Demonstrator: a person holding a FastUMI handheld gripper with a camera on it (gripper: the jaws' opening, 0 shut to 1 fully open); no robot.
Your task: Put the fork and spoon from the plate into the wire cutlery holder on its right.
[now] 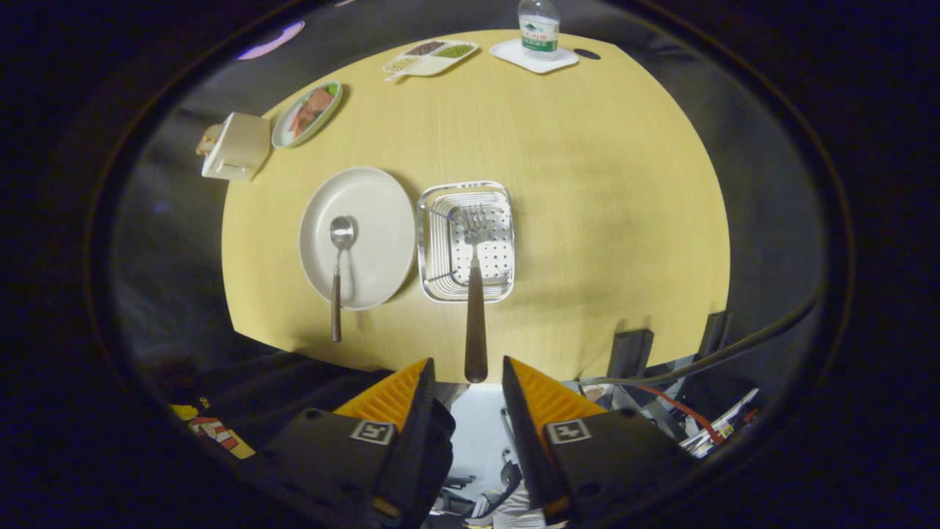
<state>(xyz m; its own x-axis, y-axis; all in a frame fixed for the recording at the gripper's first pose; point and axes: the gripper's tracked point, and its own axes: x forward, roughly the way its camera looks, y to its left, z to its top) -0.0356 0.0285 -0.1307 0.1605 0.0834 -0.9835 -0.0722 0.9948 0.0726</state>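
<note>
The claw (468, 367) is hovering released, its 2 fingers parted just short of the fork's (475, 294) handle end. The fork is lying with its tines inside the wire cutlery holder (428, 242) mid-table (587, 184). The spoon (338, 272) is resting on the plate (382, 220) near the table's left edge.

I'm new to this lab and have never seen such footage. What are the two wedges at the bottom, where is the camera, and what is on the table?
The wedges are the two fingers of a hand-held gripper; the camera rides on it and looks forward along them. The fingers stand apart, open. The fork lies just ahead of them, its prongs in the wire cutlery holder, its handle reaching back to their tips. Whether they touch it is hard to tell. The spoon lies on the plate beside the holder. Beyond are two food dishes, a bottle on a small tray and a white box.
</note>
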